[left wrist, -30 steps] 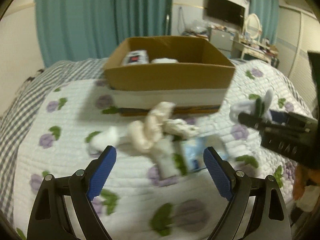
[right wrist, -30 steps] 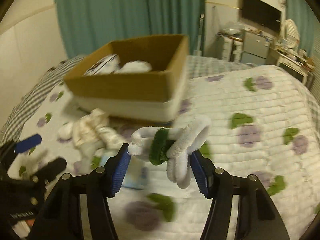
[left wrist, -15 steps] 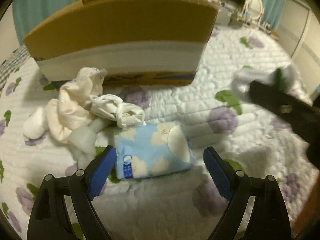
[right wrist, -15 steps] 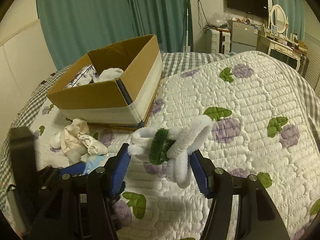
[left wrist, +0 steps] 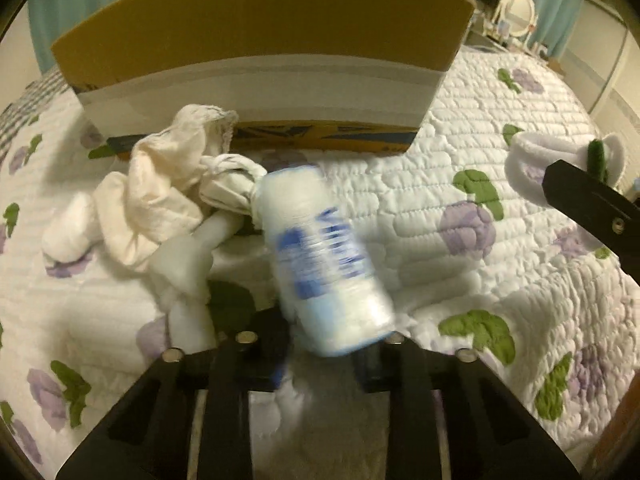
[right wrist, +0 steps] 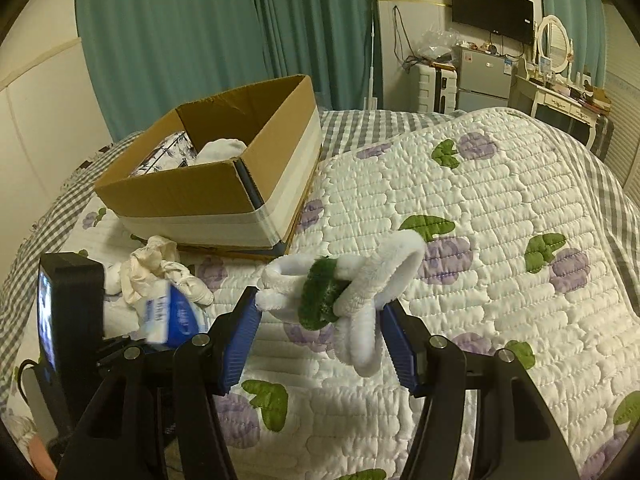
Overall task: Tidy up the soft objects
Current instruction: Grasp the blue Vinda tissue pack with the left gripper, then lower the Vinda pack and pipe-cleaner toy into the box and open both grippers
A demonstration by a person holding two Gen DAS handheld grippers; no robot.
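Since half a second ago the left gripper (left wrist: 320, 364) has dropped onto the blue-and-white tissue pack (left wrist: 324, 264) and clamped it: the fingers, spread wide to either side of the flat pack then, are now pressed in on its near end, and the pack stands tipped up between them, blurred with motion, its printed side facing the camera. In the right wrist view the same pack (right wrist: 170, 314) shows at about 9 o'clock, lifted off the quilted bed cover (right wrist: 500, 208) just beside the heap of white cloths (right wrist: 160, 268).

The right gripper (right wrist: 320, 332) hangs over the bed with its fingers part-way apart, pinching a white plush loop toy with a green band (right wrist: 340, 288), which sits between the pads and bulges above them. In the left wrist view that toy (left wrist: 560, 160) appears at 3 o'clock.

The cardboard box (left wrist: 256, 52) stands at 12 o'clock from the left gripper, just behind the cloths (left wrist: 160, 196), with a white soft item and a patterned pack already inside, as the right wrist view shows.

The step in hand looks like the pick-up of the tissue pack for the box. The next move probably calls for raising it clear of the near wall and carrying it over the opening before letting go; the grip is low on one end, so the pack may swing or slip.
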